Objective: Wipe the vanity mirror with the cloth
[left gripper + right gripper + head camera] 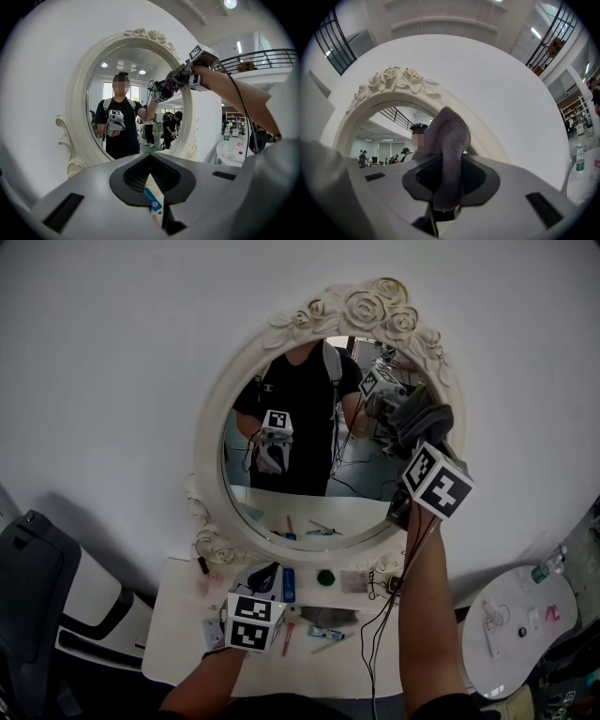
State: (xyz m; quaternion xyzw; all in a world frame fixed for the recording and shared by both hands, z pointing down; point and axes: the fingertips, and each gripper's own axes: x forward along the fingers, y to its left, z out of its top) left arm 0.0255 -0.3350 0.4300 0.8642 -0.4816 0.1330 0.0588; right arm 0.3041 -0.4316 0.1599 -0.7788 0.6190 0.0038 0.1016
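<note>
The oval vanity mirror (309, 465) in a cream rose-carved frame (208, 427) stands against a white wall. My right gripper (411, 432) is raised at the mirror's upper right edge, shut on a grey cloth (422, 420) that lies against the glass beside the frame. The right gripper view has the cloth (447, 140) bulging up between the jaws, with the frame (396, 79) behind it. My left gripper (262, 579) hangs low over the vanity table, shut with nothing held. From the left gripper view the mirror (126, 108) is ahead and the cloth (169, 85) touches its right side.
The white vanity table (183, 624) carries several small items, among them a blue tube (289, 585) and a green round lid (325, 577). A round white side table (511, 624) with a bottle (548, 566) stands at right. A dark chair (37, 587) sits at left.
</note>
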